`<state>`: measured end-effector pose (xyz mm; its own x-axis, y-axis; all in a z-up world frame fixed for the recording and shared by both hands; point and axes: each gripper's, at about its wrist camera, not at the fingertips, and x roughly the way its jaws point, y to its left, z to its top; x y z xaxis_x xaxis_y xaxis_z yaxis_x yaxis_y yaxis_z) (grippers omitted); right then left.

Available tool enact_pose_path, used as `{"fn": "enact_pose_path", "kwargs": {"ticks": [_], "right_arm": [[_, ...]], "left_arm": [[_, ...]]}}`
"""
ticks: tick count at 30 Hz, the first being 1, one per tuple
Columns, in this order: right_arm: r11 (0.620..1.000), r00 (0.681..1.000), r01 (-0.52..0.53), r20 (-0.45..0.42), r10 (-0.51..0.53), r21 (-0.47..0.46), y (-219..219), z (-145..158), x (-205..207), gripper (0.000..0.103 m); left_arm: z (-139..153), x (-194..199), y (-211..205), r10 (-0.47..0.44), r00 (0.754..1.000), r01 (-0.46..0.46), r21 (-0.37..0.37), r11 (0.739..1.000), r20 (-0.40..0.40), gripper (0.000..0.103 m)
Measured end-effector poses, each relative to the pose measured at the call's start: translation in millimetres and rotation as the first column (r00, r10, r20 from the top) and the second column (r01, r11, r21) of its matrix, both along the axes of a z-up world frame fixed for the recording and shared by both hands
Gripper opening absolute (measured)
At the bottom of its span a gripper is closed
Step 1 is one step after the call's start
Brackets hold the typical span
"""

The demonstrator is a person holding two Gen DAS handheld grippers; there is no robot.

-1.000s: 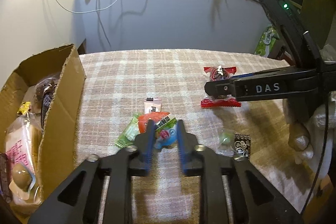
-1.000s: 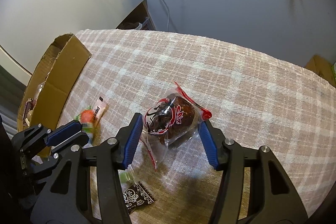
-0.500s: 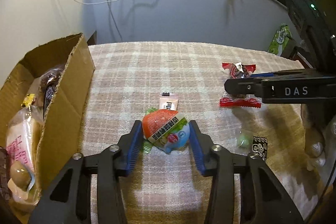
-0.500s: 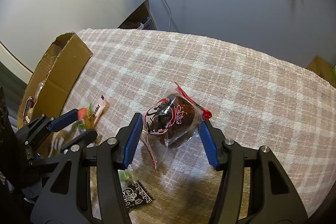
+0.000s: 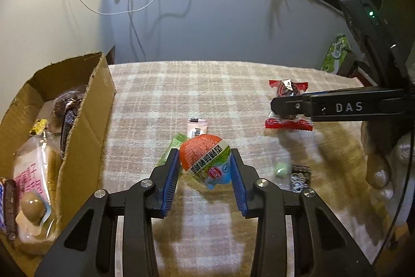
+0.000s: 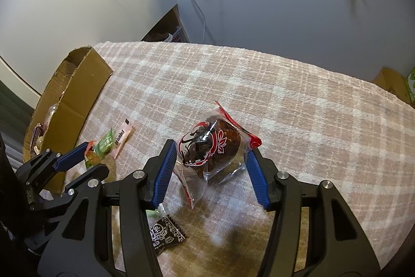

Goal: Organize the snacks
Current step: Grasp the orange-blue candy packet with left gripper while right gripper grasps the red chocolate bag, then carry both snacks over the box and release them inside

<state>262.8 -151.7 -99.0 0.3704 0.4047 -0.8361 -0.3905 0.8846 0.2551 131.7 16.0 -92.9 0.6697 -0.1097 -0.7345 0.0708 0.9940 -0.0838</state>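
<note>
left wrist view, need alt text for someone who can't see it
The left gripper holds an orange, egg-shaped snack between its blue jaws, which have just been closing on it, above a plaid cloth. A cardboard box with snacks in it stands at left. At right, the right gripper holds a red-edged cake packet.

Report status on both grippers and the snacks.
Left gripper just closed on egg-shaped snack, lifted. Right gripper holding cake packet. Path to cardboard box looks clear.
</note>
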Motion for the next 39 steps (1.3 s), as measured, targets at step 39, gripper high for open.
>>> {"fn": "enact_pose_path", "kwargs": {"ticks": [39], "right_arm": [[0.962, 0.953, -0.266, 0.163, 0.255, 0.053, 183, 90, -32, 0.056]], "left_arm": [[61, -80, 140, 0.211, 0.969, -0.206, -0.054, 0.977, 0.129, 0.036]]}}
